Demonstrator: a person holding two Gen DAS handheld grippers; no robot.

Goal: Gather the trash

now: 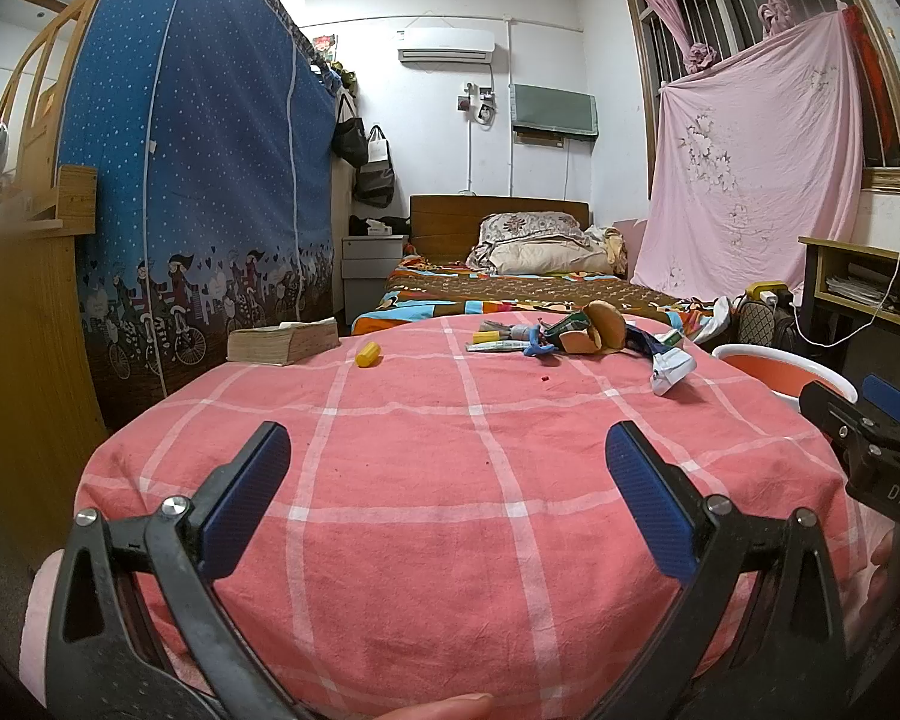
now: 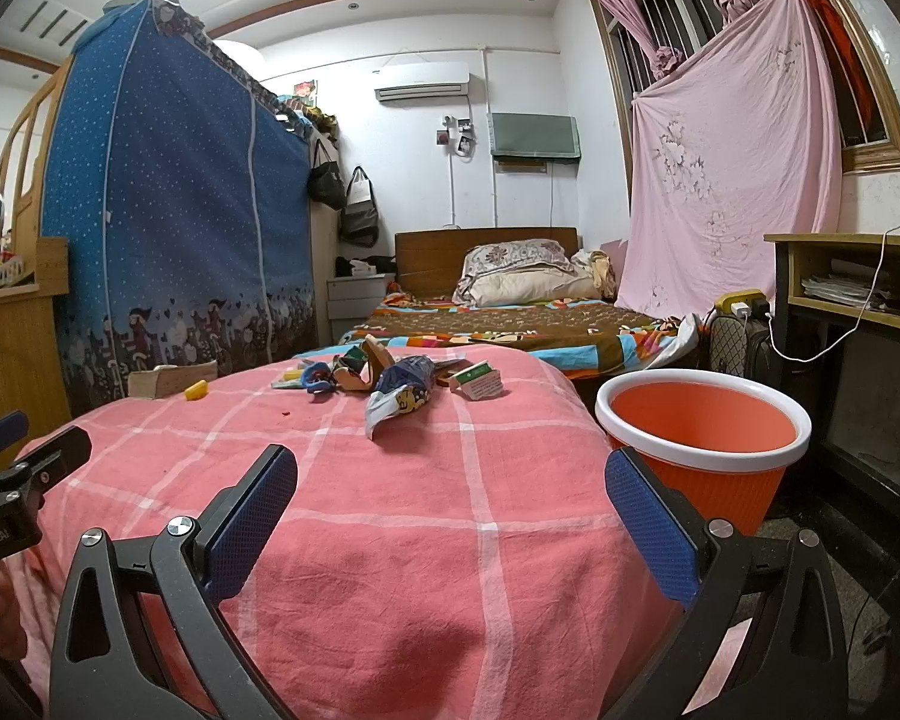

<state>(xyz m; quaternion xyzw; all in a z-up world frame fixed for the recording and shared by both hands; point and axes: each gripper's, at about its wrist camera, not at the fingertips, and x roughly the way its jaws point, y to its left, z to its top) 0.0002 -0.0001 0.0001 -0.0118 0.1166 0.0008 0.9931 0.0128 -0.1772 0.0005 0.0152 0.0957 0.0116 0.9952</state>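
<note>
A heap of trash (image 1: 576, 333) lies at the far side of the table under a pink checked cloth (image 1: 450, 480): crumpled wrappers, a blue-and-white snack bag (image 2: 399, 396), a small green-and-white carton (image 2: 480, 383). A small yellow cap (image 1: 368, 354) lies apart to the left; it also shows in the right wrist view (image 2: 196, 389). An orange bin with a white rim (image 2: 702, 444) stands right of the table. My left gripper (image 1: 447, 480) is open and empty over the near cloth. My right gripper (image 2: 450, 498) is open and empty near the table's right front edge.
A thick old book (image 1: 282, 342) lies at the table's far left. A blue fabric wardrobe (image 1: 198, 180) stands left, a bed (image 1: 510, 282) behind the table, a desk (image 2: 858, 288) with a charger cable at the right.
</note>
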